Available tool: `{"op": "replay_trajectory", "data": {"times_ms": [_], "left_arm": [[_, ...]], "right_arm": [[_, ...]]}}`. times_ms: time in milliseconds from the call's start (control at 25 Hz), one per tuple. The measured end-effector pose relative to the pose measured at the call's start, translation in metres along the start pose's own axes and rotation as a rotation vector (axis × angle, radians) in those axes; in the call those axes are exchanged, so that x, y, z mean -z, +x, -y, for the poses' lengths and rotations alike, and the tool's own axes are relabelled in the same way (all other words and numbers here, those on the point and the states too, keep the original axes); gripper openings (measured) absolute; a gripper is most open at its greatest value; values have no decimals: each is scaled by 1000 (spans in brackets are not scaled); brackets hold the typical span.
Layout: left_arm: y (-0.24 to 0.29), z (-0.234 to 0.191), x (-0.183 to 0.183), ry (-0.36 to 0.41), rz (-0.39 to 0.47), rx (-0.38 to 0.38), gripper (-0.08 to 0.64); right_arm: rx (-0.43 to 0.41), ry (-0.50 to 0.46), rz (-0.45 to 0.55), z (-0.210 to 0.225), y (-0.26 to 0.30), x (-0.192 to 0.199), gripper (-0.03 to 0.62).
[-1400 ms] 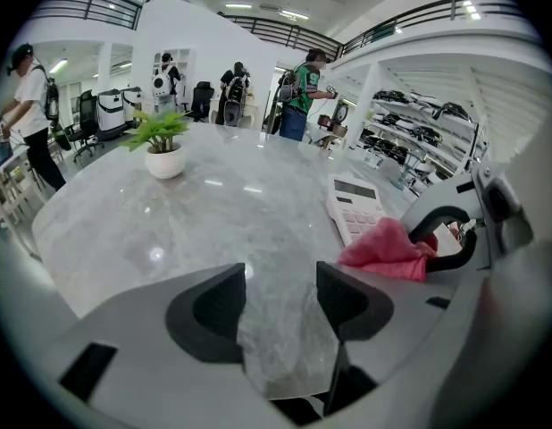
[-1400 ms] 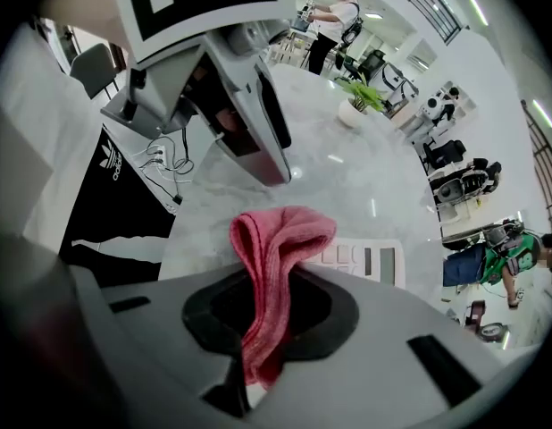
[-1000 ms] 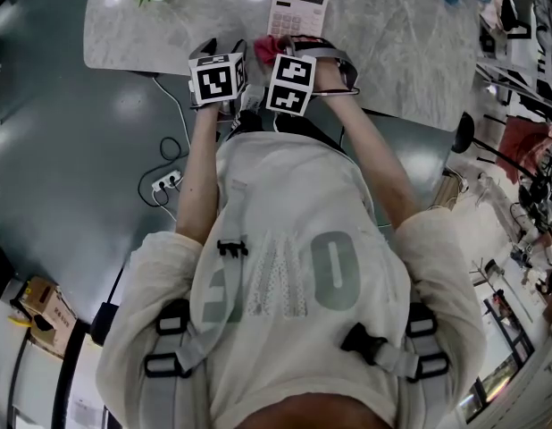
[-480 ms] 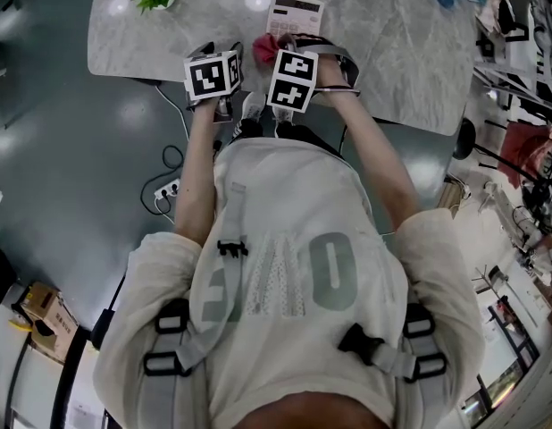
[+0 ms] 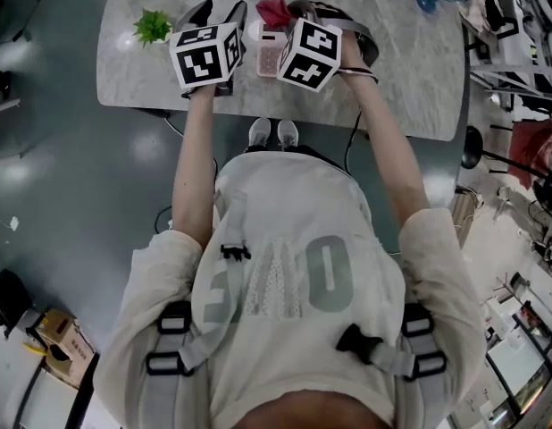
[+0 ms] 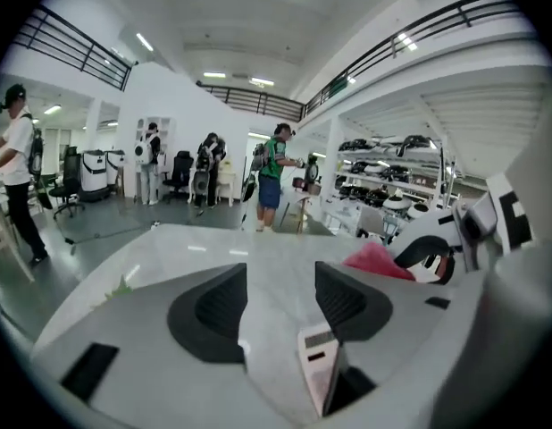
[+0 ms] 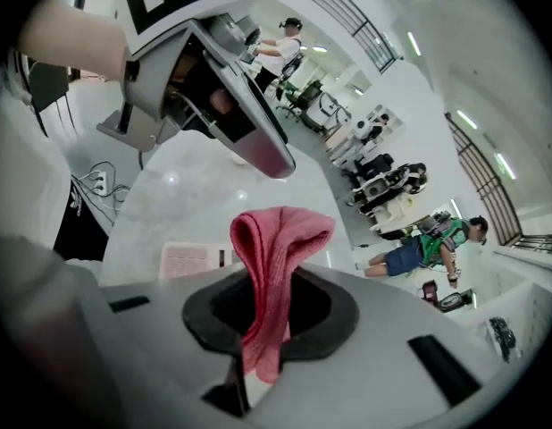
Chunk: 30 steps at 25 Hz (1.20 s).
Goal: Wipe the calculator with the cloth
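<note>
Between the jaws of my right gripper (image 7: 272,304) sits the cloth (image 7: 274,239), pinched fast partway along. A pink fold stands up above the pads and a shorter tail hangs below them. Just past the jaws in the right gripper view, a little to the left, the calculator (image 7: 192,259) lies flat on the table (image 7: 169,195), apart from the cloth.

My left gripper (image 6: 280,295) has its jaws wide apart. They have just been closing a touch, and only bare tabletop shows between them. The left gripper view catches the calculator low and right of the gap, near the right jaw (tilted so steeply there that I cannot read its face). The cloth shows as a pink lump further right, at the other gripper's tip.

From the head view I see both grippers side by side over the near part of the table. The calculator shows in the gap between them, and the cloth pokes out just beyond it. Neither gripper appears to touch the calculator.

A small plant (image 5: 153,27) stands on the table to the left of the left gripper, well apart from the calculator. Beyond the table's far edge, people (image 6: 274,177) stand about a bright hall in both gripper views.
</note>
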<state>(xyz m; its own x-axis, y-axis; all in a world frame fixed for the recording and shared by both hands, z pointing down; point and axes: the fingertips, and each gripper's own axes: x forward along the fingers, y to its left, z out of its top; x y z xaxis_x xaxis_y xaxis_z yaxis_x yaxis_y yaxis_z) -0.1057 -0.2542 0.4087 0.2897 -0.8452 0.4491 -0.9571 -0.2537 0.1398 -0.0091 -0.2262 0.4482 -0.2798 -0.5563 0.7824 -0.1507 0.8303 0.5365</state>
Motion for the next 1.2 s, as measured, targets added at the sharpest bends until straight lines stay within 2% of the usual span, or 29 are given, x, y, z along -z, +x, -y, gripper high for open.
{"op": "replay_trajectory", "data": {"times_ms": [120, 240, 440, 640, 760, 920, 1200], "left_arm": [[-11, 16, -54, 34, 126, -3, 205], [-31, 37, -98, 102, 235, -5, 139], [-69, 59, -141, 183, 380, -7, 51], [-88, 77, -137, 247, 427, -17, 23], [-90, 85, -123, 257, 443, -9, 21], [-90, 81, -101, 263, 428, -24, 21], [-88, 64, -86, 238, 405, -67, 21]], "right_arm": [[103, 60, 52, 38, -29, -1, 55], [197, 126, 104, 66, -61, 1, 55], [312, 239, 173, 83, -100, 4, 57], [373, 507, 326, 77, -124, 24, 57], [410, 669, 404, 68, -130, 43, 57], [414, 848, 470, 50, -132, 62, 57], [432, 926, 455, 23, -132, 86, 57]]}}
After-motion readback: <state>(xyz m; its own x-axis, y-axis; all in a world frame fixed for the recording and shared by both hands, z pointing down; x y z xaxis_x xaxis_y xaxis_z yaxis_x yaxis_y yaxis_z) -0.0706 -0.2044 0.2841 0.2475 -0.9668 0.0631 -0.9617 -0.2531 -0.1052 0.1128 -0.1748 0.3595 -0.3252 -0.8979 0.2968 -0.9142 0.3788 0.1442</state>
